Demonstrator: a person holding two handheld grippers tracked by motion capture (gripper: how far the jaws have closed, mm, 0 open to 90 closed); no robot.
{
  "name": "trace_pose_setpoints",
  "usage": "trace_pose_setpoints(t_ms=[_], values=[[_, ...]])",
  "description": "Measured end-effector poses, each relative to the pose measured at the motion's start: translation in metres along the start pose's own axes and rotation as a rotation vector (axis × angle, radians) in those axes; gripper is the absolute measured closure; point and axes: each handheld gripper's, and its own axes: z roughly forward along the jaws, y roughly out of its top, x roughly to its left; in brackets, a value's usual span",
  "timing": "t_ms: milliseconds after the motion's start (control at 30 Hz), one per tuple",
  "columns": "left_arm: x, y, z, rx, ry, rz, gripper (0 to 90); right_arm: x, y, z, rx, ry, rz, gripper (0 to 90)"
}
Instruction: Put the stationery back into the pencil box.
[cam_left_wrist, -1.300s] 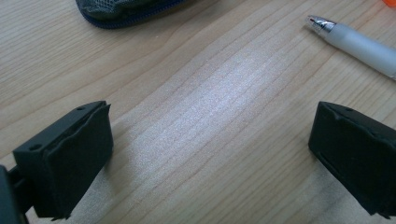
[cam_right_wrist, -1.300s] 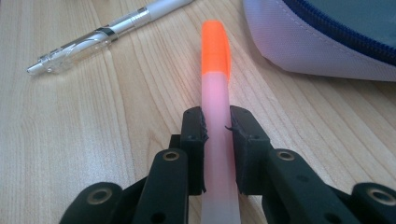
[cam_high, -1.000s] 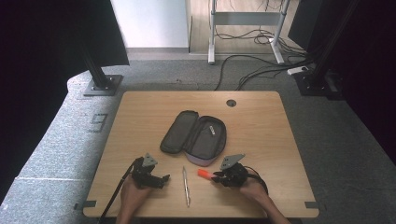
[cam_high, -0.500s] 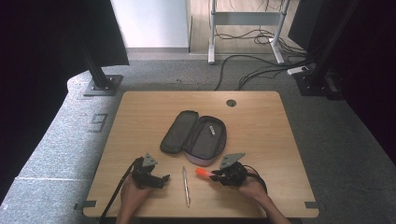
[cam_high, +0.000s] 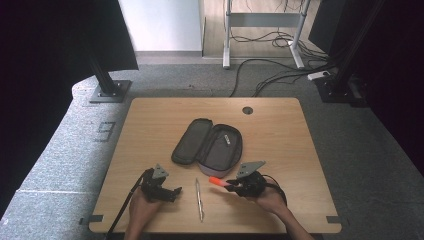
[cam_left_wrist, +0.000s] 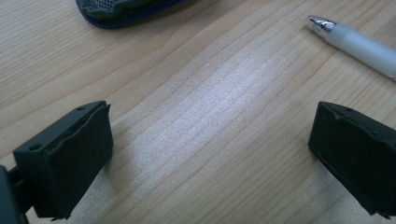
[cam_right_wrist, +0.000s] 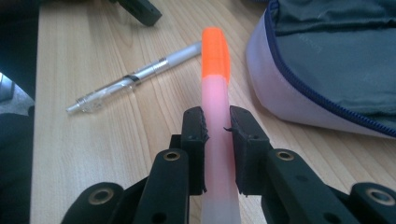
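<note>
Nothing is shifting since earlier; I'm keeping the right gripper (cam_right_wrist: 217, 126) pinching the highlighter (cam_right_wrist: 215, 93) level beside the pencil case (cam_right_wrist: 327, 60), left gripper (cam_left_wrist: 210, 154) spread.

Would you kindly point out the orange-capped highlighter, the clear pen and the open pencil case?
orange-capped highlighter (cam_right_wrist: 215, 51), right gripper view, on its orange cap.
clear pen (cam_high: 199, 199), high view, on the middle of its barrel.
open pencil case (cam_high: 191, 142), high view, on its dark left half.

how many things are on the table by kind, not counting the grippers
pencil cases: 1, an open grey pencil case
highlighters: 1, an orange-capped highlighter, clamped in the right gripper
pens: 1, a clear pen lying on the table
total: 3
</note>
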Motion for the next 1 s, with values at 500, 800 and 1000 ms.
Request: trace_pose_setpoints(t_ms=[500,800,1000], values=[[0.000,0.000,0.000,0.000,0.000,0.000,0.0,-0.004,0.016,-0.015,-0.041,-0.014,0.011,75.6],[0.000,0.000,0.000,0.001,0.000,0.001,0.0,-0.013,0.028,-0.019,-0.058,-0.054,0.017,75.5],[0.000,0.000,0.000,0.001,0.000,0.001,0.0,-0.021,0.033,-0.017,-0.064,-0.082,0.028,75.6]])
